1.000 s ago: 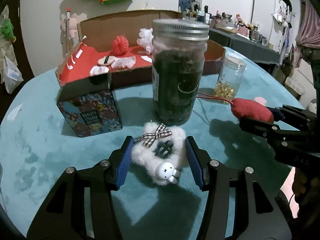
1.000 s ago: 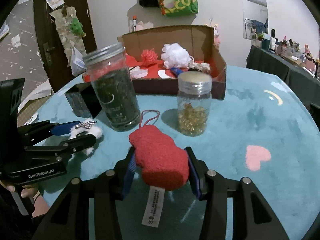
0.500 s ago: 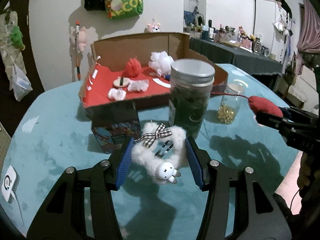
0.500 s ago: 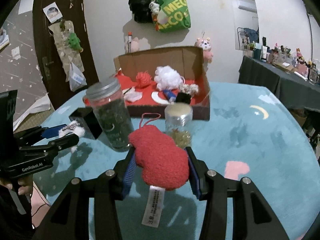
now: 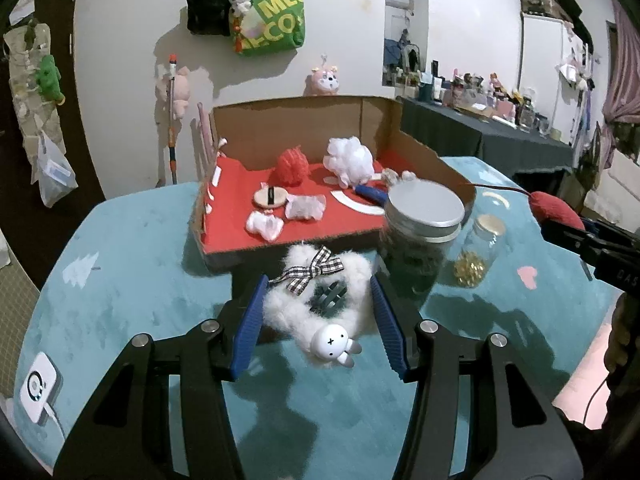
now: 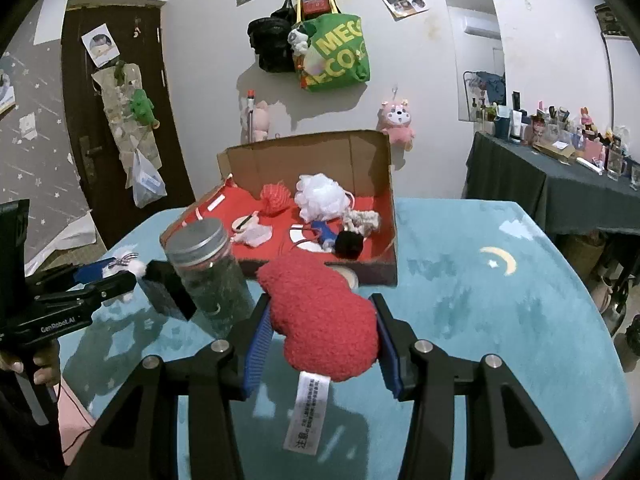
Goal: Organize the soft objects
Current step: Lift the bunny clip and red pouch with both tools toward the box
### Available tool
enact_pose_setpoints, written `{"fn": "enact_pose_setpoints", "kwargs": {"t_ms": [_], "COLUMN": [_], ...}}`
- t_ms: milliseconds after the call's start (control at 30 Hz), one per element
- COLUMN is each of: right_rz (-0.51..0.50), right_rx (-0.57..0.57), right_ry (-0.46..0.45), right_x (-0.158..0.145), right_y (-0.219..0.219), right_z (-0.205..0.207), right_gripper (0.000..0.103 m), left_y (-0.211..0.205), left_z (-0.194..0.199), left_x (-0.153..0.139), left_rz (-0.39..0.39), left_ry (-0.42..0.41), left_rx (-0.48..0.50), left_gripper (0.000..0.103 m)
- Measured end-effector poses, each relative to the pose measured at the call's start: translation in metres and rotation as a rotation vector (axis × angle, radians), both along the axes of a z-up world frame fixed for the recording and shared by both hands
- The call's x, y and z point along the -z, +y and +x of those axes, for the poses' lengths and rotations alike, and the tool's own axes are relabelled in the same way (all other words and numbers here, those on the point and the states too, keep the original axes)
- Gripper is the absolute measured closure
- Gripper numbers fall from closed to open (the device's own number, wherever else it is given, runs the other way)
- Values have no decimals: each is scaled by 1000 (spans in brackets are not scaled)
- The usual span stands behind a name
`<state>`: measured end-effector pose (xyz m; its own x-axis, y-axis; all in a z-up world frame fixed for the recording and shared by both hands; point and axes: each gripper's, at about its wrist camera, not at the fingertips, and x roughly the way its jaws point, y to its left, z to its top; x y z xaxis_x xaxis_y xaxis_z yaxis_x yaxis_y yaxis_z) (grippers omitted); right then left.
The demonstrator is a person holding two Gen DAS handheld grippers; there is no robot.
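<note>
Left gripper (image 5: pixel 318 312) clamped on white fluffy charm (image 5: pixel 320 304), right gripper (image 6: pixel 322 334) clamped on red plush (image 6: pixel 320 316), both in front of cardboard box (image 6: pixel 360 152)

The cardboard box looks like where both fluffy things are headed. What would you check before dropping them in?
1. Left gripper holds white fluffy scrunchie: ok.
2. Right gripper holds red plush: ok.
3. Cardboard box open on top: ok.
4. Free red floor in box: ok.
5. Tall jar stands between left gripper and box: not ok.
6. Height enough to clear the box wall: cannot tell.
</note>
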<state>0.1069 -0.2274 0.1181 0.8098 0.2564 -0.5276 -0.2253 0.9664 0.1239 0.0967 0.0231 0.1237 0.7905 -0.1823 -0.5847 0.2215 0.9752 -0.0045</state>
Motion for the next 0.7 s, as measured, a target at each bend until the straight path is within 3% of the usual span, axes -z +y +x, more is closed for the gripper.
{"fn": "enact_pose_setpoints", "kwargs": {"t_ms": [333, 700], "right_rz": [-13, -40], "right_rx": [-18, -90], "right_ry": [-18, 53], "right_x": [-20, -21], "right_y": [2, 10], "right_z": [29, 90], "right_gripper": [53, 53], "left_y": [4, -2], "left_z": [28, 79], "left_x": [-17, -21], "left_rz": [-5, 8], "left_ry": [-1, 80], "left_rx": [13, 99], "left_gripper": [53, 53]}}
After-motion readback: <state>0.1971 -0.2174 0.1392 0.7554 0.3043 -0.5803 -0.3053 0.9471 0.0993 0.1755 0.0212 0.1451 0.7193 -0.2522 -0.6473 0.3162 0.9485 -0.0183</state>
